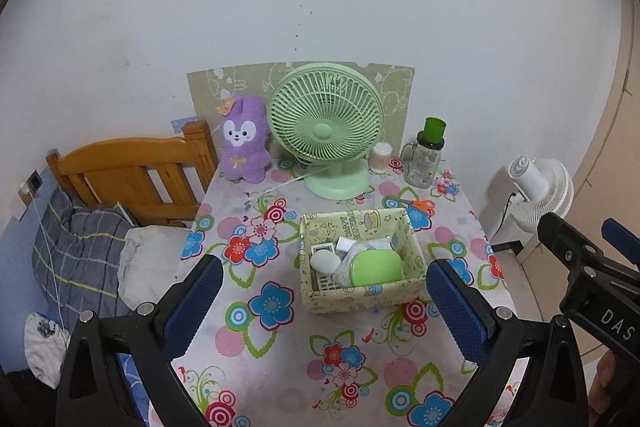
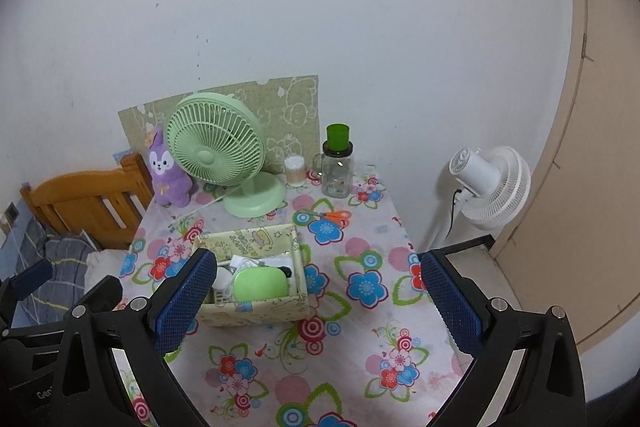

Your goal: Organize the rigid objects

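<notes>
A pale yellow cartoon-print box (image 1: 360, 297) (image 2: 256, 313) sits mid-table. Inside lie a green case (image 1: 376, 267) (image 2: 260, 283), a white round object (image 1: 325, 262), a small white item and other small things. Orange-handled scissors (image 1: 418, 203) (image 2: 334, 215) lie on the cloth behind the box. My left gripper (image 1: 324, 303) is open and empty, held above the table in front of the box. My right gripper (image 2: 318, 301) is open and empty, to the right of the left one; it shows at the right edge of the left wrist view (image 1: 588, 267).
At the back of the floral-cloth table (image 1: 280, 347) stand a green desk fan (image 1: 326, 131) (image 2: 218, 155), a purple plush rabbit (image 1: 244, 143) (image 2: 166, 173), a cotton-swab jar (image 1: 381, 157), and a green-capped bottle (image 1: 426, 159) (image 2: 338, 163). A bed (image 1: 120, 187) is left, a white floor fan (image 2: 492, 187) right.
</notes>
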A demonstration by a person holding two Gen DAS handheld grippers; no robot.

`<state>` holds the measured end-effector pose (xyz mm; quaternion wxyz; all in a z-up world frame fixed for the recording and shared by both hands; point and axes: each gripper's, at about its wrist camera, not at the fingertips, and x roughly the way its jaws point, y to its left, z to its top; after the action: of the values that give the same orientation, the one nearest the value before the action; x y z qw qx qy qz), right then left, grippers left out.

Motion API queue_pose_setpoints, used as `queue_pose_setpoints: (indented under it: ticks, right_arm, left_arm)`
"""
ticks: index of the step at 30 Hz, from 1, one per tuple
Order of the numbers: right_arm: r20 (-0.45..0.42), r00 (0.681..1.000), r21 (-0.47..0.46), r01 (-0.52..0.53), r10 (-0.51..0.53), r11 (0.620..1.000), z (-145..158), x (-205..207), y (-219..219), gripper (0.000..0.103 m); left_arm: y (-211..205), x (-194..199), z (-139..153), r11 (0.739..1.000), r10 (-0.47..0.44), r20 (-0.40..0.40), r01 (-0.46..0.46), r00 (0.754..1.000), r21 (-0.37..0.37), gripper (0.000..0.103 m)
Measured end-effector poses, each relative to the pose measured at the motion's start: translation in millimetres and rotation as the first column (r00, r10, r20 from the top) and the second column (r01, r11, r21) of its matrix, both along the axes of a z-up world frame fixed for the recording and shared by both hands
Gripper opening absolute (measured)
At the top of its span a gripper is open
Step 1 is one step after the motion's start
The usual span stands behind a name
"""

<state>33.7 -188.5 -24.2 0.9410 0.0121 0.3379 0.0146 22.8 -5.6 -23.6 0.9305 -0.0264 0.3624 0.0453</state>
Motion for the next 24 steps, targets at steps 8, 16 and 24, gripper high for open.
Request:
queue_pose_setpoints:
  ticks: [8, 16, 24]
  right_arm:
    - [0.034, 0.999, -0.014, -0.017, 0.017, 1.000, 11, -7, -1, 0.103]
    - [0.047, 0.999, 0.014, -0.025, 0.024, 1.000, 14, -8, -4, 0.103]
    - [0.056, 0.998, 0.023, -0.031, 0.030, 0.999, 14, -5, -1, 0.103]
  left_arm:
    - [3, -5, 16, 1.000, 0.028, 0.042, -0.028, 0.999, 0.007, 0.103]
    - [0, -8, 26, 0.999, 0.029, 0.064, -0.030, 0.998, 0.023, 0.103]
    - [-2, -10, 29, 0.999, 0.026, 0.070, -0.029, 0.997, 0.039, 0.103]
